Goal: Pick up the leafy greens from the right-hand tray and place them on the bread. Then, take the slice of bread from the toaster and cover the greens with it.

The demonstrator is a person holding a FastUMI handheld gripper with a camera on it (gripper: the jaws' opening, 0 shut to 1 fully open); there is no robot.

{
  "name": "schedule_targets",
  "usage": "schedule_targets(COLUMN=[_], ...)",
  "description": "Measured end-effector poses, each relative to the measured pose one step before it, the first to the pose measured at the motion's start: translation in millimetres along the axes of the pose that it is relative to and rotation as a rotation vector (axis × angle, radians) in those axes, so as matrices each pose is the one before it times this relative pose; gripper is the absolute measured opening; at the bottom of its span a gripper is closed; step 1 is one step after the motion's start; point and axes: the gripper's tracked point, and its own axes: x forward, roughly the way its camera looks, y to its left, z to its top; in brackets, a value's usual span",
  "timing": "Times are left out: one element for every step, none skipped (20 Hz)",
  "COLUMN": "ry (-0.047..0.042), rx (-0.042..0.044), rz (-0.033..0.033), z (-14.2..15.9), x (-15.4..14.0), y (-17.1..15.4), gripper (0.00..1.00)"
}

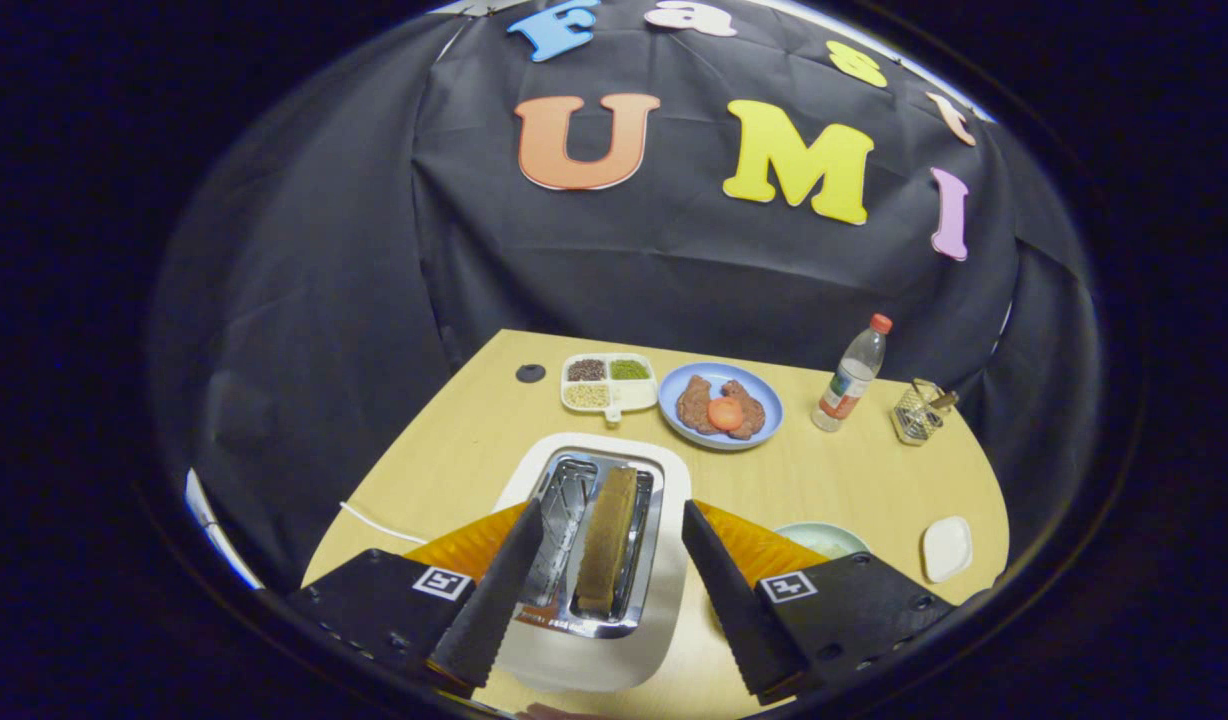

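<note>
The hand-held gripper (604, 610) hung over the white toaster (599, 640) in the lower centre of the frame, its two black fingers (489, 600) spread wide and gripping nothing. Between them stood the slice of bread (606, 540), upright on edge in the right-hand slot, its long axis running up the frame, away from the hand-held gripper and roughly in line with the fingers. That alignment looked like the thing the next move turned on: the fingers flanked the slice's two broad faces, so a descent and a squeeze would probably catch it across its thin width, though the chrome slot edges sat close on both sides. The slice lay slightly nearer the left finger's tip than the right one's. Just beyond the right finger, at lower right, the rim of a pale bowl (824, 538) peeked out; whether the greens lay there could not be told. Farther up the surface (854, 470) sat a blue plate (719, 405).
</note>
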Motion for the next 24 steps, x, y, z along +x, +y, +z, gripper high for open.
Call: schedule_targets(ry=[0.00256, 0.00457, 0.00697, 0.00731, 0.00616, 0.01152, 0.01170, 0.02177, 0.01491, 0.00556, 0.00829, 0.00089, 0.00155, 0.00368, -0.00771, -0.00660, -0.00817, -0.00773, -0.00652, -0.00488, -0.00800, -0.00751, -0.00630, -0.00031], rx=[0.00441, 0.00640, 0.00724, 0.00436, 0.00653, 0.00308, 0.00447, 0.00732, 0.00594, 0.00237, -0.00354, -0.00425, -0.00932, -0.00973, -0.00501, 0.00151, 0.00698, 0.00480, 0.00503, 0.00693, 0.00910, 0.00793, 0.01186, 0.01627], rz=[-0.02044, -0.01458, -0.01088, -0.01167, -0.01317, -0.01335, -0.00515, 0.00759, 0.01214, -0.01520, -0.00189, 0.00836, 0.01564, 0.01506, 0.00324, 0.00940, 0.00893, 0.00904, 0.00758, 0.01065, 0.01366, 0.00945, 0.01346, 0.00437], z=[0.01, -0.75, -1.78, -0.91, -1.17, -1.49, -2.37, -5.05, -1.80, -1.87, -0.46, 1.05, -0.98, 0.00, 2.59, 3.78, 3.86, 5.25, 4.86, 6.28, 6.09, 6.51, 5.26, 4.53], x=[5.21, 3.28, 2.90, 1.98, 1.25, 0.85, 0.63, 0.28, 0.37, 0.34, -1.54, -1.34, 0.54, -2.24, -3.96, -5.67, -4.70, -5.32, -6.25, -5.55, -4.78, -5.77, -5.05, -5.89], y=[-1.03, -0.86, 0.49, -0.54, -1.40, 0.06, 0.36, 4.56, 2.71, -3.84, -0.34, 0.39, 3.63, 1.25, -3.16, -1.89, -1.45, -2.93, -2.73, -3.95, -3.23, -5.51, -4.44, -7.31], gripper=[0.88, 0.86, 0.83, 0.80, 0.77, 0.65, 0.52, 0.39, 0.38, 0.35, 0.28, 0.20, 0.16, 0.15, 0.15, 0.15, 0.15, 0.15, 0.15, 0.15, 0.15, 0.15, 0.15, 0.15])
